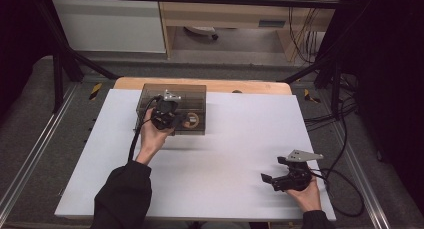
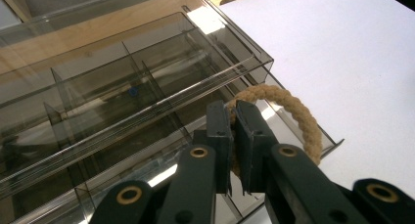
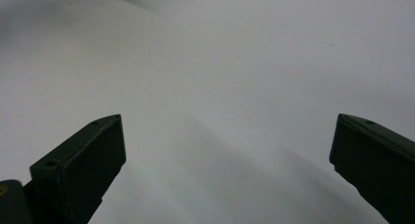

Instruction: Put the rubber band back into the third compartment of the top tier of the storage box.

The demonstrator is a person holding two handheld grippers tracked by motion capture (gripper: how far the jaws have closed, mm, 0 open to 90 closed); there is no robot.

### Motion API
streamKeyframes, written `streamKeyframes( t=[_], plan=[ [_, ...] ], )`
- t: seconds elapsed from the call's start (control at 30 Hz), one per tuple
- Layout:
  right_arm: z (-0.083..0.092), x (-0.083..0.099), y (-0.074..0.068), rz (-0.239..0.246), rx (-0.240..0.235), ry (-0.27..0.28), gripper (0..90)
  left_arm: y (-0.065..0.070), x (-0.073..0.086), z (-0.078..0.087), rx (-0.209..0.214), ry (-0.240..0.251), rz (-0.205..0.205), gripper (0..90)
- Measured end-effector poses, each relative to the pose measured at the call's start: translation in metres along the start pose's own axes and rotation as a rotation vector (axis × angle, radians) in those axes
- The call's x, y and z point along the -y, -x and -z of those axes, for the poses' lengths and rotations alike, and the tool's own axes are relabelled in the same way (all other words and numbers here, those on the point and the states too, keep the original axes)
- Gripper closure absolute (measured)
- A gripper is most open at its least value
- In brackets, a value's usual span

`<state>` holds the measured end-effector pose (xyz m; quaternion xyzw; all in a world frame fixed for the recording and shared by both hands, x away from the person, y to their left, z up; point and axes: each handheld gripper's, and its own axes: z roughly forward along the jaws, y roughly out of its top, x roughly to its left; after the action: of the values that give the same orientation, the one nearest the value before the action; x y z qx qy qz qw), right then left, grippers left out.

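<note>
Rope ring [image 2: 298, 117], tan and twisted, pinched by the left gripper [image 2: 234, 117] over a smoky clear plastic divider box [image 2: 147, 82].

The person's left gripper [image 1: 176, 120] has its black jaws pressed narrow on the ring's near arc, holding it at the box's front corner, above an open compartment; the box sits at the far edge of the white tabletop [image 1: 235, 139], left of centre. The right gripper [image 1: 270, 179] rests in the other hand near the table's near right corner, jaws wide apart with bare white surface between them.

Tan rope ring [image 2: 293, 111]; smoky clear organizer [image 2: 147, 62]
</note>
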<state>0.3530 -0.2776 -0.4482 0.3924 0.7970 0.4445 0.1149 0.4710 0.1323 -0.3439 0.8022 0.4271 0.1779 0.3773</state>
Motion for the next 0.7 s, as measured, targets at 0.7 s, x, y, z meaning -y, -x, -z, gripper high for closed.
streamKeyframes(
  t=[0.7],
  plan=[
    [0.000,0.000,0.000,-0.002,-0.001,-0.001,0.8,0.001,0.009,-0.021,0.010,-0.042,-0.002,84.3]
  ],
)
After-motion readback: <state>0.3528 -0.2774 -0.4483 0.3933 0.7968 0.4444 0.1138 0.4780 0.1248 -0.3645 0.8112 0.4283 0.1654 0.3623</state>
